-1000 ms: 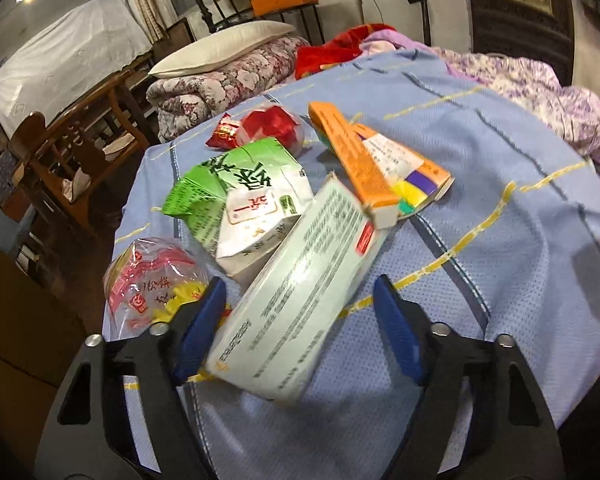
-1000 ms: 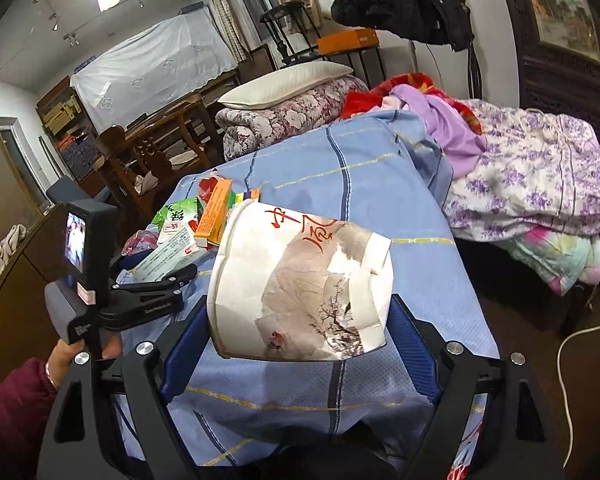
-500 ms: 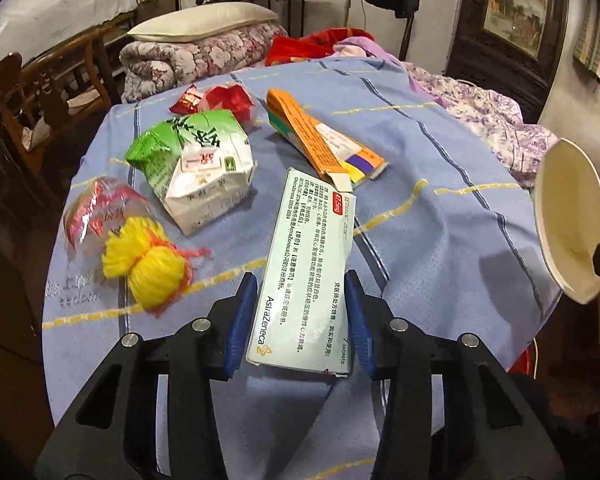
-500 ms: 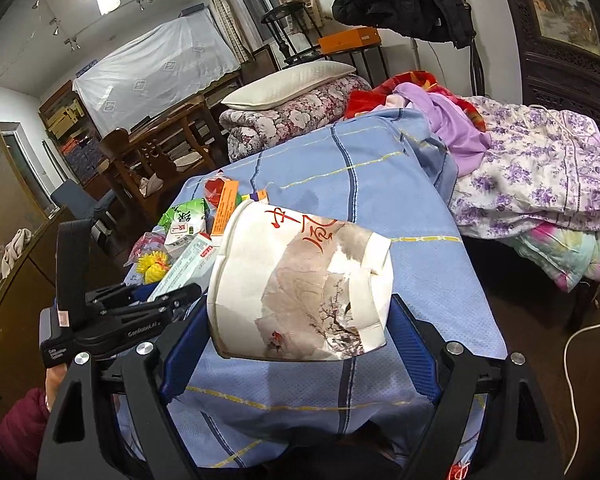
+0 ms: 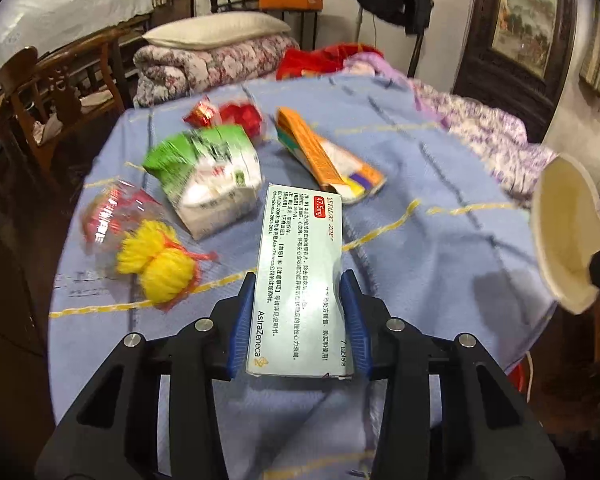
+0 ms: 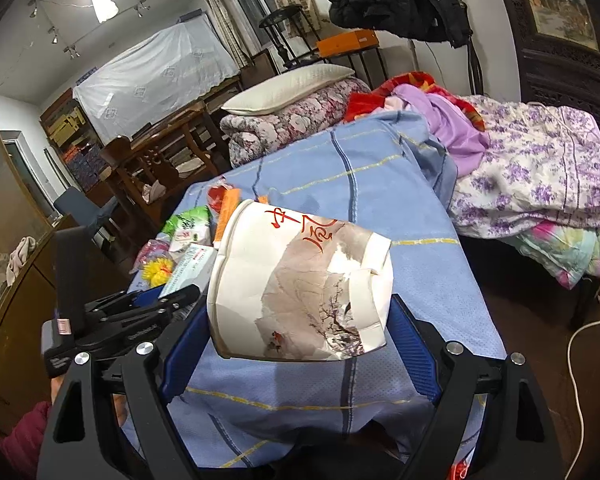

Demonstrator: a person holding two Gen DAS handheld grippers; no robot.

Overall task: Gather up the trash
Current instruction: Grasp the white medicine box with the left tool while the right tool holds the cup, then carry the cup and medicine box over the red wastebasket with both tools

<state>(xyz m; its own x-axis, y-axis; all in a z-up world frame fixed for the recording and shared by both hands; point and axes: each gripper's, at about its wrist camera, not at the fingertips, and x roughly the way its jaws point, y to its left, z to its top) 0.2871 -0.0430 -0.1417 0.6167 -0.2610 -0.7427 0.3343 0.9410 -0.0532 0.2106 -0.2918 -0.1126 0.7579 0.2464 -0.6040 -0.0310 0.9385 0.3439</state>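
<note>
My left gripper (image 5: 296, 320) is shut on a grey-white medicine box (image 5: 300, 272) and holds it above the blue cloth-covered table (image 5: 440, 248). My right gripper (image 6: 296, 344) is shut on a crushed white paper cup (image 6: 300, 284) with a painted landscape, held on its side over the table's near edge. The cup's open mouth shows at the right of the left wrist view (image 5: 568, 236). The left gripper and box show in the right wrist view (image 6: 140, 312). On the table lie a green-white packet (image 5: 208, 176), an orange box (image 5: 328, 156), a yellow pom-pom in netting (image 5: 160, 260), a clear plastic wrapper (image 5: 108, 216) and a red wrapper (image 5: 228, 114).
A wooden chair (image 5: 52, 92) stands left of the table. Folded quilts with a pillow (image 5: 216, 48) lie behind it. A bed with purple floral bedding (image 6: 540, 184) is to the right. A white cable (image 6: 580, 360) runs across the dark floor.
My left gripper closed on the medicine box, lifted it off the table and drew back. The yellow pom-pom came into view. My right gripper kept holding the cup almost still.
</note>
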